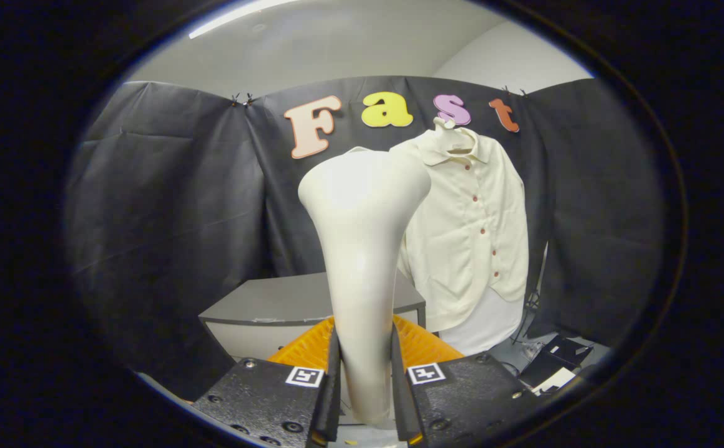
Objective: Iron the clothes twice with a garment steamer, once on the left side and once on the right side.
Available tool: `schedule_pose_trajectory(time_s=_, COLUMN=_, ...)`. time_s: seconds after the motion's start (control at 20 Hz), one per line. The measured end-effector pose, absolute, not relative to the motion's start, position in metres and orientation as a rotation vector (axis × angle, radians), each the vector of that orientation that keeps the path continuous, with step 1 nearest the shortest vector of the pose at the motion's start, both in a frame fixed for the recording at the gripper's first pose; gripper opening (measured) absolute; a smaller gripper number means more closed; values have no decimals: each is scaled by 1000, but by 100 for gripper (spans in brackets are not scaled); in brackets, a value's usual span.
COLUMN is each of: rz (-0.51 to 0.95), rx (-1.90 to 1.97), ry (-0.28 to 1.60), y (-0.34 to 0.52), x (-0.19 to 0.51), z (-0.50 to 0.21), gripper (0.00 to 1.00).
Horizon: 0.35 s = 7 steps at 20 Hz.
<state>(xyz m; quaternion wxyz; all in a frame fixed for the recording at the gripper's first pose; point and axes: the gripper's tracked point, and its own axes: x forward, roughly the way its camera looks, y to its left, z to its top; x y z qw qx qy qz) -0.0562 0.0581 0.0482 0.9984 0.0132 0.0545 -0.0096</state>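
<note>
Black cloth walled the booth, where a cream shirt hung beyond the tool, to its right. Both fingers were closed tight on the handle of a white steamer, standing upright above a grey desk.

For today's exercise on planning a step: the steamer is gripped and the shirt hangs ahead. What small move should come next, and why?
Probably carry the garment steamer forward toward one side of the cream shirt. The hand-held gripper is shut on the steamer's handle, so the grasp looks done, while the steamer's head is upright and apart from the shirt, which hangs on a hanger against the black cloth beyond the grey table.
</note>
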Motion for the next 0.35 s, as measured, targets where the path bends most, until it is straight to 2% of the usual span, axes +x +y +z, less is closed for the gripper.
schedule_pose_trajectory(time_s=0.35, rz=-64, rx=16, ry=107, y=37, x=-68, z=49, gripper=35)
